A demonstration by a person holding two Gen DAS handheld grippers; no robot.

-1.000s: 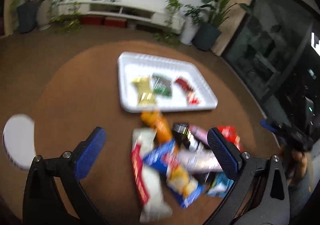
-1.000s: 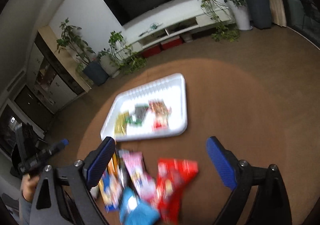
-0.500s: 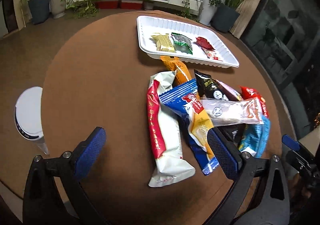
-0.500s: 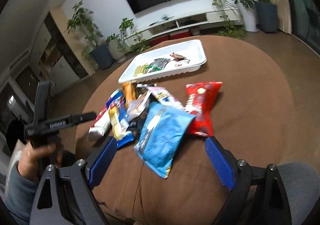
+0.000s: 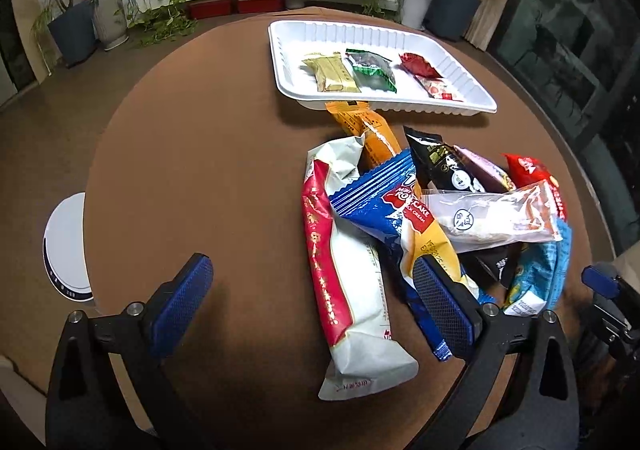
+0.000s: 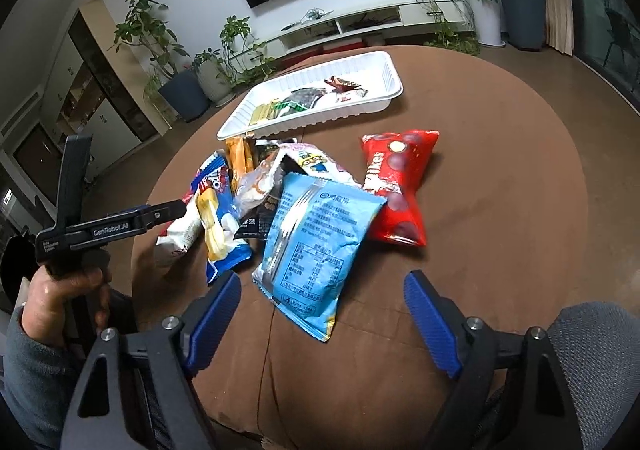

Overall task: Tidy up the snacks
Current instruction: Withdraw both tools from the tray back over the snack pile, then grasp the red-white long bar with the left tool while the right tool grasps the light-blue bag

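Observation:
A white tray (image 5: 472,98) at the far side of the table holds a gold, a green and a red snack. In front of it lies a pile of packets. My left gripper (image 5: 310,282) hangs over the long white-and-red packet (image 5: 348,278), jaws wide and closing, pads clear of it. Its right finger overlaps the blue cake packet (image 5: 380,202). My right gripper (image 6: 322,286) stands over the near end of the light blue packet (image 6: 316,234), jaws closing, pads not touching it. A red bag (image 6: 396,186) lies just right of that packet.
The round brown table (image 5: 200,170) has bare cloth on its left half. A white round device (image 5: 64,246) stands beyond the left edge. A grey cushion (image 6: 592,338) is at the near right. Potted plants and a low TV cabinet line the far wall.
Both grippers have sunk closer to the pile. The right one swung back to the table's near edge, and its jaws have narrowed a little. Nothing was picked up.

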